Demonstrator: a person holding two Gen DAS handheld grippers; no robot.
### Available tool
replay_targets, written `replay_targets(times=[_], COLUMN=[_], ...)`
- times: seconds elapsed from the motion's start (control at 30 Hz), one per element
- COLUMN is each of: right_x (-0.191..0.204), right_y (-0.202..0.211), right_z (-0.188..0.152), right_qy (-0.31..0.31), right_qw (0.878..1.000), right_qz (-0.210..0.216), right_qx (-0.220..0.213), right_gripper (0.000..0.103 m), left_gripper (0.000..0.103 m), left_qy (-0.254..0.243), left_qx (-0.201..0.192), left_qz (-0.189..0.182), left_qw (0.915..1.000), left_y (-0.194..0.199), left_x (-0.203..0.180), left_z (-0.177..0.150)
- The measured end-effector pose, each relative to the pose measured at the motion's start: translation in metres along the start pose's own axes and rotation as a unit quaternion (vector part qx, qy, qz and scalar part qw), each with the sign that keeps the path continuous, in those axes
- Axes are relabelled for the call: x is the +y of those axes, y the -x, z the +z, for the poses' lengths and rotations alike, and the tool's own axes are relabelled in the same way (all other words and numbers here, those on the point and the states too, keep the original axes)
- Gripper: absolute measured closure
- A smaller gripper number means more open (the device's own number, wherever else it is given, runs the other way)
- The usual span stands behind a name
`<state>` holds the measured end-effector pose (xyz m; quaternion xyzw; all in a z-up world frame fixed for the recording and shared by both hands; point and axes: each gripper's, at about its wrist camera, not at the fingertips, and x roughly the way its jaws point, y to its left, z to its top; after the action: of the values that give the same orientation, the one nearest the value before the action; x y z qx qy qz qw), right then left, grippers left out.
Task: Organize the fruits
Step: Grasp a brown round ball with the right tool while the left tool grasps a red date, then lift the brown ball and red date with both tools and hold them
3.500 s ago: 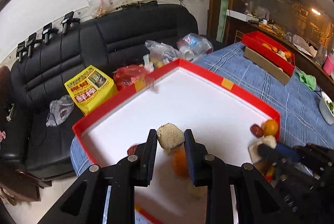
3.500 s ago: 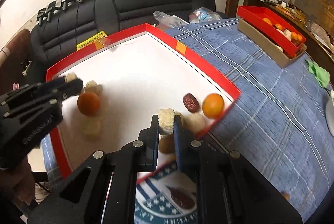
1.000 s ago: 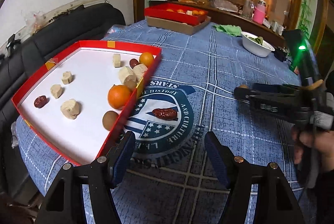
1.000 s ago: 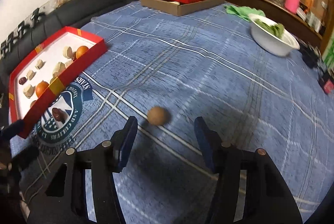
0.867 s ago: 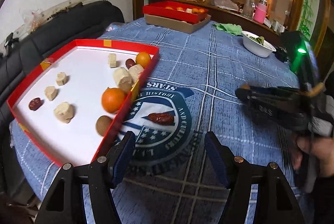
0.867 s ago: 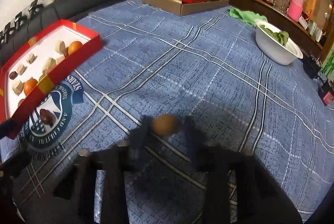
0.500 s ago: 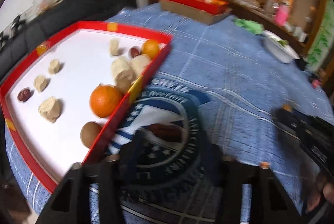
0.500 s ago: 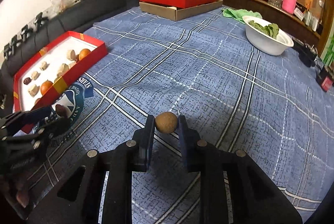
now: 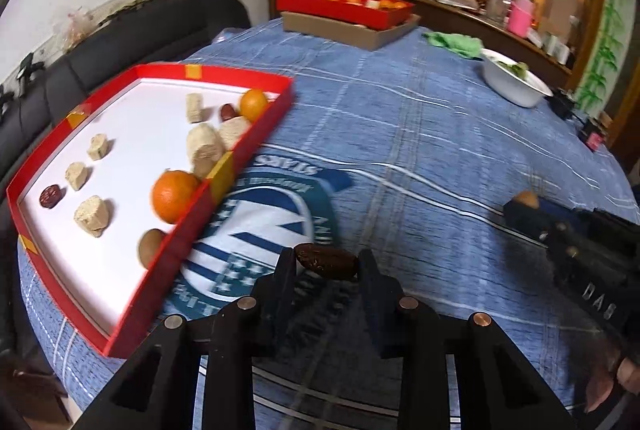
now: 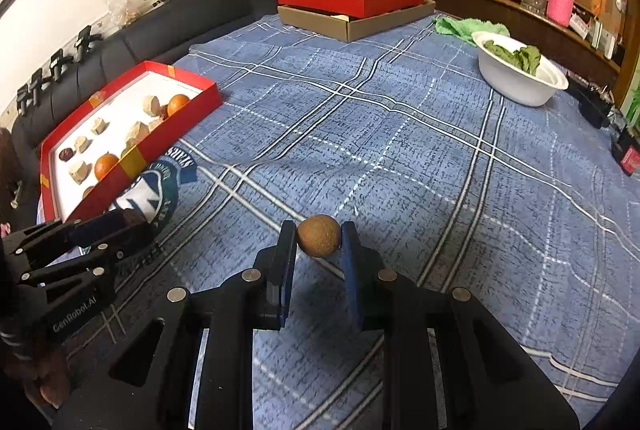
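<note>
since a second ago both of my jaws have gone from spread wide to clamped on fruit. from the left wrist, my left gripper [image 9: 326, 264] pinches the dark red date [image 9: 326, 262] crosswise at its fingertips, above the printed emblem [image 9: 260, 226], just beside the red tray [image 9: 176, 246] of oranges and pale chunks. from the right wrist, my right gripper [image 10: 319, 236] holds the round brown fruit [image 10: 319, 234] squarely between both pads, over the blue plaid cloth [image 10: 400, 149], well apart from that tray.

White bowl [image 10: 520, 81] w/ greens, green cloth [image 10: 466, 25]
</note>
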<state>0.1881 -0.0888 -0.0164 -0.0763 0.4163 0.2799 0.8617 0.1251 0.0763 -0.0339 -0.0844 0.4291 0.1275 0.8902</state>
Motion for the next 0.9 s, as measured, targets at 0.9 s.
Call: replay_targets(times=[0.9], right_x=[-0.039], right_y=[0.056], right_z=[-0.051], right_qy=[-0.075], right_qw=[0.993], right_qz=[-0.069], right_qx=[-0.057], right_gripper=[0.082], left_gripper=[0.072], left_qy=[-0.059], left_qx=[-0.064], left_qz=[-0.076], left_qw=[0.9933], left_y=[0.017], left_x=[-0.083], left_z=[0.005])
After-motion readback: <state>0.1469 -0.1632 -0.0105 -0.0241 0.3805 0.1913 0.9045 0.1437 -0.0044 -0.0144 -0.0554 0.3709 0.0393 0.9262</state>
